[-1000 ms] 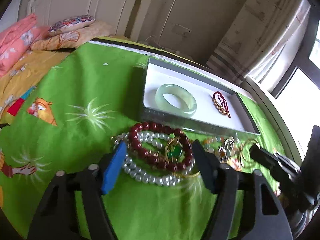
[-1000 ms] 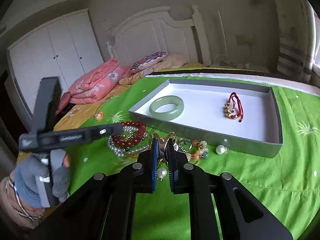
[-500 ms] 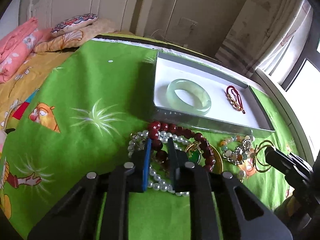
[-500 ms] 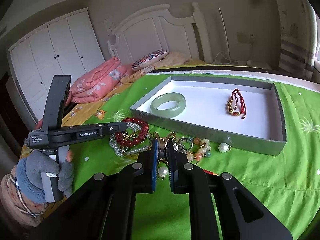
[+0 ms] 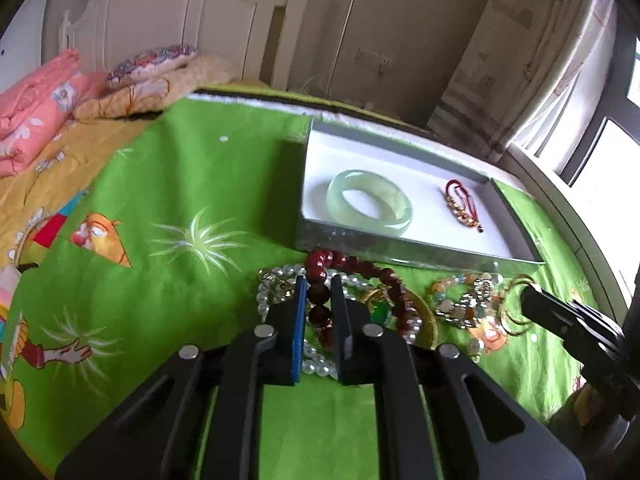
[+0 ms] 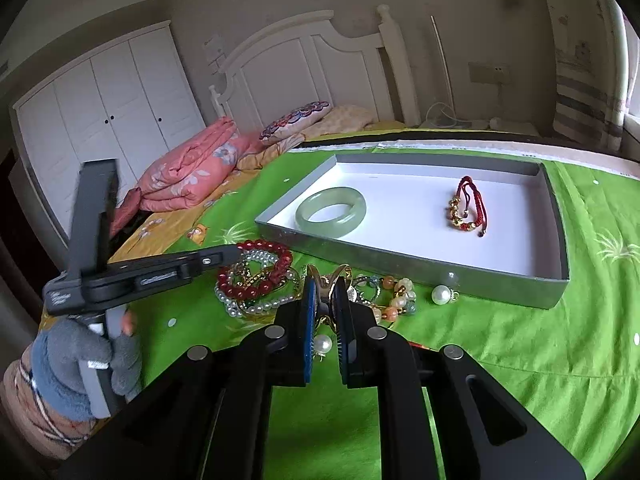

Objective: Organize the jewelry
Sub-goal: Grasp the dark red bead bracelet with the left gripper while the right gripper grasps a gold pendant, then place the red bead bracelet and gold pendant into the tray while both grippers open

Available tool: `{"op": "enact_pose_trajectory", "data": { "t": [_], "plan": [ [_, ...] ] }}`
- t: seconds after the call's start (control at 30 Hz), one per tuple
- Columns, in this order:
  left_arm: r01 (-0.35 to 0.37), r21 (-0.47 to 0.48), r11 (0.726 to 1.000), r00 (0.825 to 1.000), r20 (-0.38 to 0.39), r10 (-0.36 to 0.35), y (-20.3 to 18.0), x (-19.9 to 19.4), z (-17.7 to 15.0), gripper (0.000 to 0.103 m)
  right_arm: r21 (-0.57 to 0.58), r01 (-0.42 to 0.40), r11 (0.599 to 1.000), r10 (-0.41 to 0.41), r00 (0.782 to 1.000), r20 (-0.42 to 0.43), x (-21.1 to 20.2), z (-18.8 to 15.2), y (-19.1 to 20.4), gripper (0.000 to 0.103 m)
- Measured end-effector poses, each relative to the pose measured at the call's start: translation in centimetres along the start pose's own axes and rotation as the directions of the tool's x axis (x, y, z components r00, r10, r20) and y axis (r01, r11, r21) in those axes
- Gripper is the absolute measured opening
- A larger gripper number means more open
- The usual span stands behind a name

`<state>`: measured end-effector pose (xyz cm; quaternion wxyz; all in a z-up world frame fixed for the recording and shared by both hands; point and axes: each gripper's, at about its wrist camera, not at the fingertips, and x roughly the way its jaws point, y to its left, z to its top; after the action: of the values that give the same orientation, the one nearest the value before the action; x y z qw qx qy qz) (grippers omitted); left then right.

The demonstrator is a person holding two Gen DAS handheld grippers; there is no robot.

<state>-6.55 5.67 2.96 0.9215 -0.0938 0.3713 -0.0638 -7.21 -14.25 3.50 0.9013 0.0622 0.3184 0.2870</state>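
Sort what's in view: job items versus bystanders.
Job: grey tray, jade bangle, red cord bracelet, red bead bracelet, pearl strand, loose pearl.
Bystanders: pink quilt, patterned pillow, wardrobe.

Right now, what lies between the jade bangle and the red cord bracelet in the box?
Nothing: only bare white floor of the box separates the jade bangle from the red cord bracelet, clearest in the right wrist view.
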Motion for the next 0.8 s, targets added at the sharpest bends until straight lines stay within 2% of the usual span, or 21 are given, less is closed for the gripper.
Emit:
{"op": "enact_pose_trajectory", "data": {
  "t": [0.23,0.43,0.8],
  "plan": [
    [0.013,0.093,0.996,0.996,0.082,-0.02,-2.5,-3.4,0.0,0.011,0.015,0.006,1.0,-0.006,1.0,0.023,-0.5,0.0,-0.2,0.012],
    [-0.007,0.168,0.986,0.991,0.135,-0.016,-5.2,-5.5,0.3,0.011,0.026,0.0,1.0,-0.001,0.999,0.049,-1.0,-0.2,-0.5,0.012],
    [0.003,0.238,0.971,0.983,0.179,-0.047,-8.5,-7.4,1.8,0.011,0.017,-0.001,1.0,0.0,0.997,0.079,-1.7,-0.5,-0.2,0.012]
  ]
}}
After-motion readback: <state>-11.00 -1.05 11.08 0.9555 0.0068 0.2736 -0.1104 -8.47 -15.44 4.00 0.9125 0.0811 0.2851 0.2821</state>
